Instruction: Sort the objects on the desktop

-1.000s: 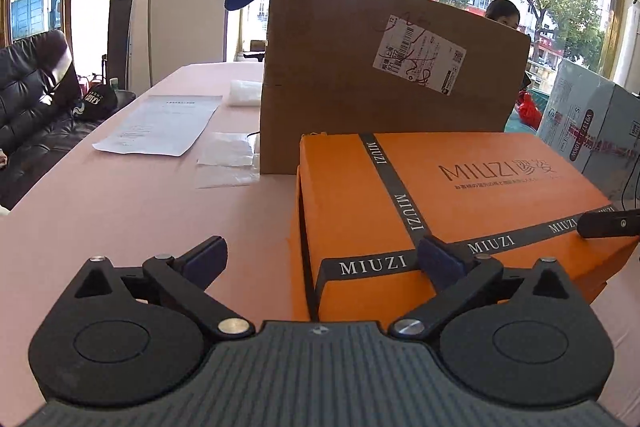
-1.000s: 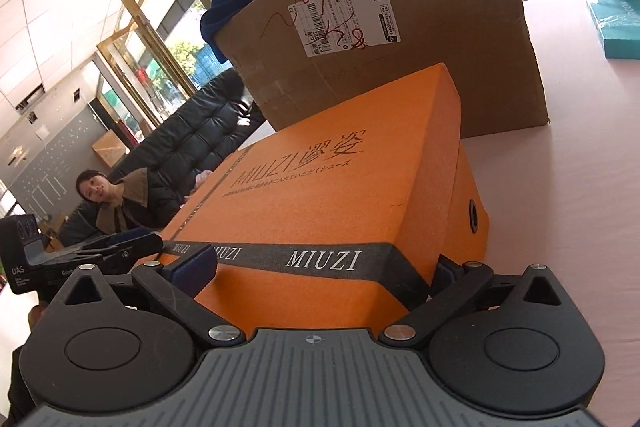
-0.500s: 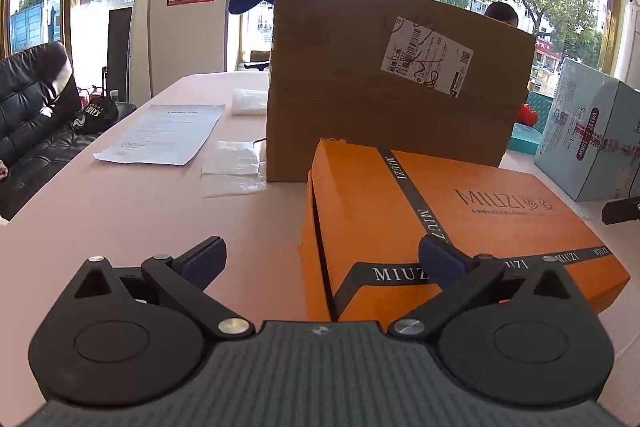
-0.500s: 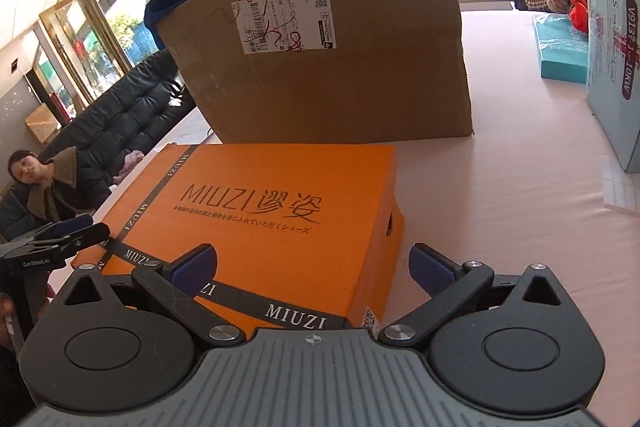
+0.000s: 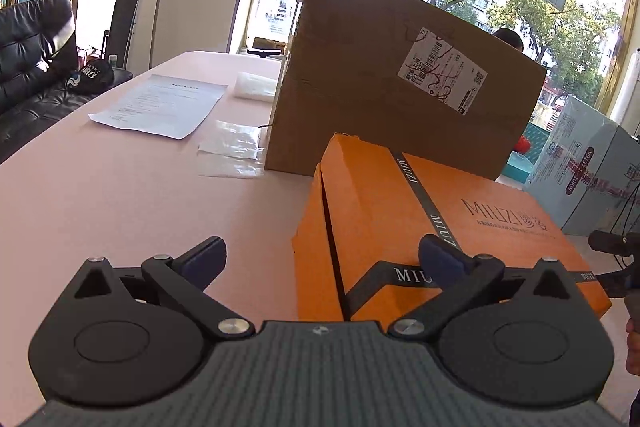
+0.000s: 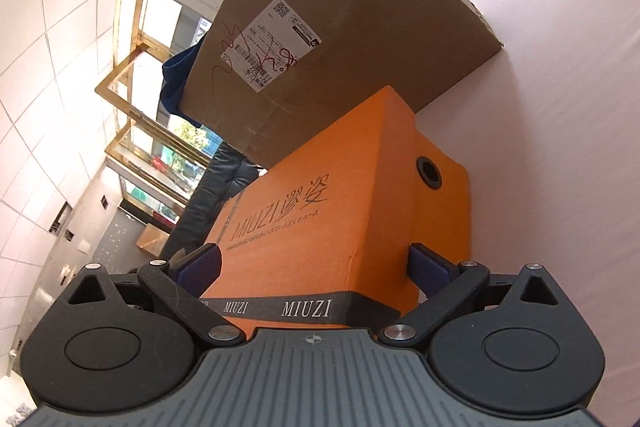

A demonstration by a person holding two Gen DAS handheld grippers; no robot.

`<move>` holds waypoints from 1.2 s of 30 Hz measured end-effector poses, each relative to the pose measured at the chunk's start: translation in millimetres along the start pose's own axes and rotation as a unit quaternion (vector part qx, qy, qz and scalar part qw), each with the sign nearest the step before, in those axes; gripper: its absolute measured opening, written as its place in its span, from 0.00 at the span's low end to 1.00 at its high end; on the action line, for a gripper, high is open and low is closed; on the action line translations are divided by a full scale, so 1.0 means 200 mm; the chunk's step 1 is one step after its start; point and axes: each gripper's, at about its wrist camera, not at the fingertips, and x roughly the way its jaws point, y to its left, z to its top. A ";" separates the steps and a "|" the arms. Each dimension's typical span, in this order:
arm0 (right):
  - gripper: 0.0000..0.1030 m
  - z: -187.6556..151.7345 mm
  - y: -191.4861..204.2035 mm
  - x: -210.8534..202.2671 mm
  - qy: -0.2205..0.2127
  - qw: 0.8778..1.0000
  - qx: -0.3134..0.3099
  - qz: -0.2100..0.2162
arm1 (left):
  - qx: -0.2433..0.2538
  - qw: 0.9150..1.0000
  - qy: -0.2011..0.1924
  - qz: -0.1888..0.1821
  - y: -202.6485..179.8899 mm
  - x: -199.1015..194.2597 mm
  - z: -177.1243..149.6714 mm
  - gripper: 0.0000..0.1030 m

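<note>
- Shoebox [image 5: 440, 223], orange with a black MIUZI band, sits on the pink tabletop [image 5: 120, 195] in front of a brown carton [image 5: 380, 99].
- Right tool [image 6: 314, 265] straddles the shoebox's corner, fingers spread, apparently not clamped.
- Left tool [image 5: 320, 255] is open, gripping nothing.
- Likely step: securing the shoebox; next, closing firmly.

The right hand-held gripper [image 6: 314, 263] has rolled sideways — its jaws now straddle the orange shoebox [image 6: 320, 219] corner.
</note>
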 end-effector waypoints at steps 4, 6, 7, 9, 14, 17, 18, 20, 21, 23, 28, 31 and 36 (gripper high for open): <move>0.98 -0.01 0.15 -0.02 -0.028 0.997 -0.066 -0.014 | 0.001 1.000 -0.011 0.006 0.00 -0.01 0.00 1.00; 0.98 -0.01 0.22 0.00 -0.027 0.995 -0.095 -0.033 | 0.005 1.000 -0.002 0.023 0.00 0.00 -0.01 1.00; 0.98 -0.02 0.24 0.00 -0.030 0.993 -0.107 -0.034 | 0.010 1.000 -0.004 0.028 0.00 0.00 -0.01 1.00; 0.98 -0.04 0.28 0.01 -0.023 0.992 -0.123 -0.023 | 0.019 0.999 -0.006 0.034 -0.01 0.01 -0.03 1.00; 0.97 -0.09 0.35 0.08 -0.046 0.980 -0.170 -0.095 | 0.007 1.000 0.009 0.023 -0.02 0.07 -0.07 1.00; 0.97 -0.11 0.34 0.09 -0.052 0.976 -0.188 -0.093 | 0.009 1.000 0.004 0.013 -0.03 0.07 -0.08 1.00; 0.97 -0.11 0.34 0.09 -0.055 0.977 -0.186 -0.093 | 0.004 1.000 0.006 0.005 -0.03 0.08 -0.08 1.00; 0.97 -0.10 0.33 0.10 -0.059 0.977 -0.182 -0.092 | -0.012 1.000 0.016 -0.017 -0.03 0.10 -0.08 1.00; 0.98 -0.10 0.33 0.09 -0.065 0.978 -0.178 -0.088 | -0.023 0.999 0.022 -0.029 -0.02 0.11 -0.08 1.00; 1.00 -0.09 0.29 0.06 -0.091 0.979 -0.164 -0.081 | -0.043 0.997 0.030 -0.048 -0.03 0.13 -0.09 1.00; 1.00 -0.08 0.14 0.06 -0.092 0.988 -0.115 -0.045 | -0.046 0.998 0.023 -0.038 -0.06 0.15 -0.09 1.00; 1.00 -0.07 0.09 0.06 -0.075 0.992 -0.096 -0.030 | -0.046 0.998 0.024 -0.035 -0.07 0.15 -0.09 1.00; 1.00 -0.06 0.06 0.00 -0.076 0.995 -0.063 0.018 | -0.043 0.998 0.029 -0.036 -0.09 0.16 -0.08 1.00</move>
